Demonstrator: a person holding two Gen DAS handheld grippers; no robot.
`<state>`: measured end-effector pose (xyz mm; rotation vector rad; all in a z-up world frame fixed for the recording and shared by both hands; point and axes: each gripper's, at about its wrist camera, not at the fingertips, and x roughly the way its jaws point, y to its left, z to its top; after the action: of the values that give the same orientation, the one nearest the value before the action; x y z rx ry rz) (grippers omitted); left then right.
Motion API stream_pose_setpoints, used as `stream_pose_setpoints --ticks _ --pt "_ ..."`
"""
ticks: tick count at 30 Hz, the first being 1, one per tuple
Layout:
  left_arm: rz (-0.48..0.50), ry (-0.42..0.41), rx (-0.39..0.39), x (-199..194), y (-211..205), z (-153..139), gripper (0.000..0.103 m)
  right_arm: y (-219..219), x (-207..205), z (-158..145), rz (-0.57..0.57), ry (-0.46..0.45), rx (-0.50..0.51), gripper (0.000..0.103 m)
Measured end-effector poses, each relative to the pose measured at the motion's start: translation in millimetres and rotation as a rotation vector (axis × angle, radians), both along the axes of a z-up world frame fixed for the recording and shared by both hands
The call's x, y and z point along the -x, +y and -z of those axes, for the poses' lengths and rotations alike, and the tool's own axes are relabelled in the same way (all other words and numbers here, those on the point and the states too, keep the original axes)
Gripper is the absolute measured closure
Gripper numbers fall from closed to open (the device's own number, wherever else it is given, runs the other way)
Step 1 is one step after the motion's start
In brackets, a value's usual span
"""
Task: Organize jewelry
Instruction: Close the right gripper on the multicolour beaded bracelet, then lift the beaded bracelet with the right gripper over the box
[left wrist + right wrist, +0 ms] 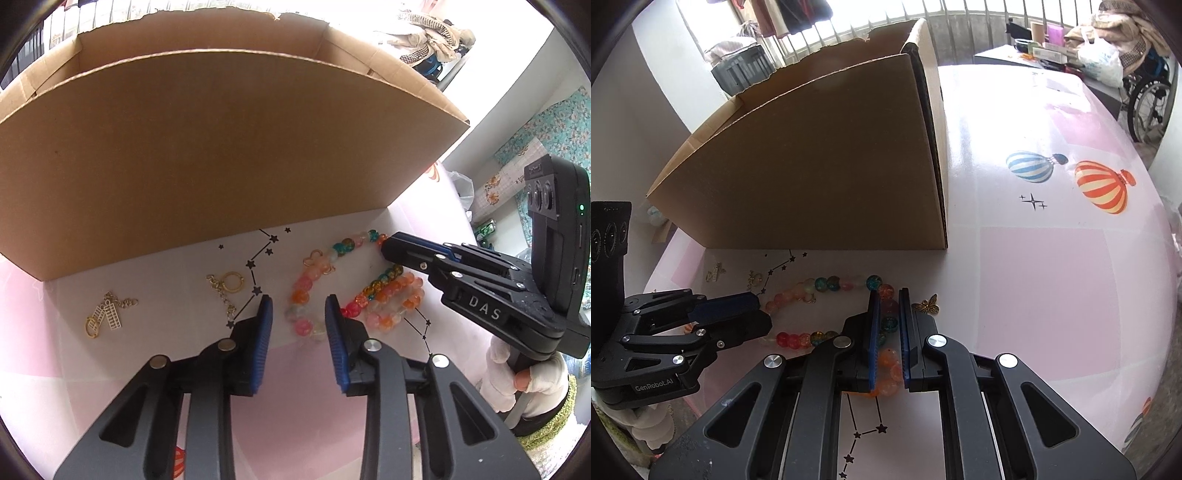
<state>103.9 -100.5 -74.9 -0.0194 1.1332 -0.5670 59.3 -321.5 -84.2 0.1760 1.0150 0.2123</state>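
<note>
- Your left gripper [298, 308] fills the bottom centre of its own view, jaws parted with a clear gap. Part of the beaded bracelets [354, 295] lies between the tips, but the blue pads [263, 332] do not press on it.
- Your right gripper [888, 306], at the lower centre of its view, stands narrow, its pads pinching beads of the bracelets [827, 284].
- In the left view the right gripper [388, 254] reaches in from the right edge, its tip on the strand.
- The bracelets lie in a tangle on the pink table [1045, 295], just below the cardboard box [221, 147].
- Left of centre in the left view lies a gold ring clasp with chain [229, 288]; further left, a gold chain with ladder-like charms [105, 315].
- A gold butterfly charm [926, 305] lies just right of the right gripper's tips.
- A white-gloved hand [517, 376] grips the right handle at the lower right of the left view.
</note>
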Motion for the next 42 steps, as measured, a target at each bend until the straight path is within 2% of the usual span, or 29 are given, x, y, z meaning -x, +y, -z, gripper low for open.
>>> stream_pose_setpoints --ticks 7,13,22,28,35,39,42 --pt "-0.037 0.012 -0.027 -3.2 -7.2 0.5 0.075 -0.2 -7.1 -1.4 -0.016 0.008 0.014 0.094" --pt "-0.039 -0.005 -0.114 -5.8 -16.9 -3.4 0.089 9.1 -9.4 -1.8 -0.032 0.010 0.028 0.094" --pt "-0.004 -0.074 -0.257 -5.5 -40.7 -3.1 0.091 20.6 -11.1 -2.1 -0.024 -0.001 0.066 0.093" --pt "-0.012 -0.132 -0.271 -2.6 -42.5 -0.7 0.093 30.3 -9.6 -2.6 -0.026 -0.028 0.130 0.095" --pt "-0.040 -0.176 -0.210 2.8 -38.1 2.5 0.094 18.1 -5.4 -6.3 0.023 -0.047 0.074 0.095" --pt "-0.040 -0.221 -0.193 12.2 -26.0 -9.1 0.094 15.2 3.5 -15.4 0.040 -0.076 0.075 0.095" --pt "-0.048 -0.290 -0.163 22.4 -18.5 -26.5 0.094 8.5 9.5 -27.5 0.051 -0.112 0.088 0.095"
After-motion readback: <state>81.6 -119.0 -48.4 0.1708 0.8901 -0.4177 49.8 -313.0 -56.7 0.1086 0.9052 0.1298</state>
